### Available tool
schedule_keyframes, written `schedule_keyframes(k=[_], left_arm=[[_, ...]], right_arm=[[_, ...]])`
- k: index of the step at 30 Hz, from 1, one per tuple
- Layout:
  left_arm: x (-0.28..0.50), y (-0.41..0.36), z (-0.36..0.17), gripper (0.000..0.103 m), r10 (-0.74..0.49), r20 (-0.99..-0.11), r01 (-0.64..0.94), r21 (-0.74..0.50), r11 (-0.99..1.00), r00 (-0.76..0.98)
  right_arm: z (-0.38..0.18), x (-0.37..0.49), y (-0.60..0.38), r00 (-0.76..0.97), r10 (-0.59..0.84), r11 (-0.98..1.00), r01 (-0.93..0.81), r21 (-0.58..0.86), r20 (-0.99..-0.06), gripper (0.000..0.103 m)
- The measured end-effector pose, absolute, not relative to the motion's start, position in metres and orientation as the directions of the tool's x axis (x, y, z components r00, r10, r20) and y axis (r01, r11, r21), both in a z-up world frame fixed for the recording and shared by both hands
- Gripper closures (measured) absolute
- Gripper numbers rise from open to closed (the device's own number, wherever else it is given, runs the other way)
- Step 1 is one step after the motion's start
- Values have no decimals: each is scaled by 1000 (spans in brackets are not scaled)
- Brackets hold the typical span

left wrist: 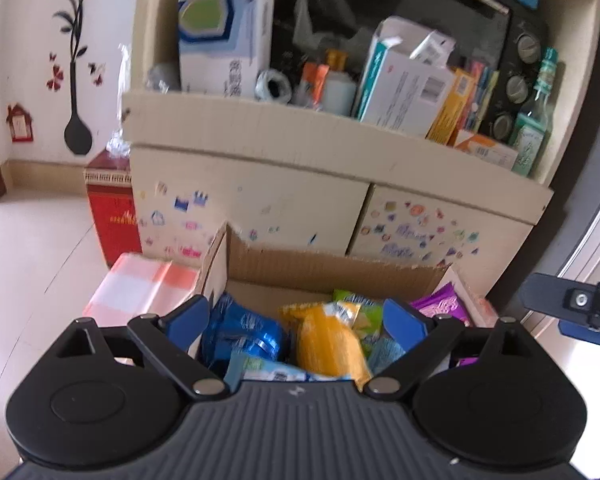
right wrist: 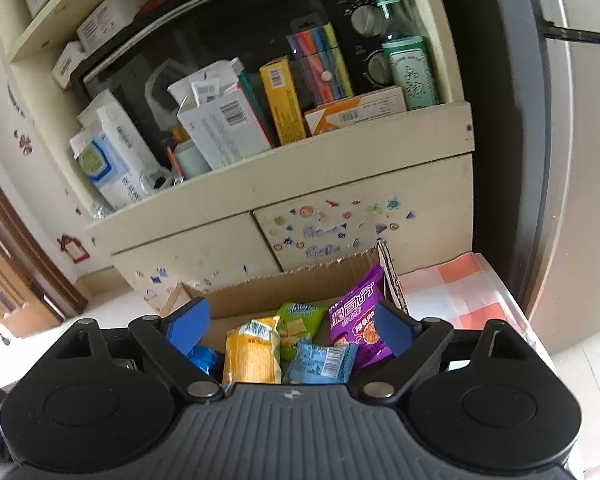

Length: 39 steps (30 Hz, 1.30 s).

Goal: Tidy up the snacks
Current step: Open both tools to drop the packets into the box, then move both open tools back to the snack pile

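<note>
Snacks (left wrist: 328, 340) are all piled in a cardboard box (left wrist: 332, 276) on the floor, right in front of a cream cabinet (left wrist: 260, 176) covered in little stickers. Inside there's a yellow pack (right wrist: 252, 354) in the middle, a blue foil pack (left wrist: 240, 336) on the left, a green pack (right wrist: 298, 322) behind the yellow one, a light blue pack (right wrist: 324, 362) with a barcode just right of it, and a purple pack (right wrist: 358, 320) leaning against the box's right wall.

Left gripper (left wrist: 296, 324) hovers over the box with both blue fingers spread wide, holding nothing, the yellow pack showing between them. Right gripper (right wrist: 290, 326) is the same deal: fingers wide apart, nothing gripped, hanging over the box with the right finger just beside the purple pack. Can't tell if it actually touches it.

From the left view you can see the right gripper poking in at the right edge, off to the side of the box.

Next to the box there's a pink-and-white checked bag (right wrist: 456, 288) on the side by the grey fridge (right wrist: 572, 160), and the left view shows the same check pattern on the other side too. A red box (left wrist: 112, 216) sits by the cabinet's left end. The shelf above is crammed with cartons, a green bottle (left wrist: 536, 120) and a black oven (left wrist: 516, 60) behind them.
</note>
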State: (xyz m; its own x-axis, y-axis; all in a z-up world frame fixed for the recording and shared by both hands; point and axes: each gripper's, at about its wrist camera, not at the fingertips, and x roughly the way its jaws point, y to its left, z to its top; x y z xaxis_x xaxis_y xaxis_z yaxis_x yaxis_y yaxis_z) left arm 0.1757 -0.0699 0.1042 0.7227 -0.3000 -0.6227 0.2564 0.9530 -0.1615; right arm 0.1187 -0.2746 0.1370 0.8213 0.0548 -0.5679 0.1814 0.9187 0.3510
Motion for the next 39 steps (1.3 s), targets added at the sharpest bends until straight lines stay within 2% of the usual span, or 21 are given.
schedule_keyframes(k=[2,6,14,23,34,39], left_arm=[[175,-67,99,10,-247,-651,231,-112,966,718],[172,-53,94,10,-227,-703,239,-83,967,674],[145,-41,97,10,-189,-723,343,71,937,665],[156,-51,69,10,-124,-776,345,126,930,619],[176,-65,64,10,-72,-711,208,106,972,699],[173,-61,71,9,-125,-727,224,40,974,676]], right_arm=[[135,119,-274,813,53,922,183,340,-580,9],[133,119,-273,803,41,932,184,313,-595,9],[133,118,-275,803,37,927,195,321,-595,8],[132,119,-273,802,40,927,194,322,-596,8],[131,113,-275,788,39,937,185,296,-615,6],[121,111,-277,749,70,946,160,282,-659,4]])
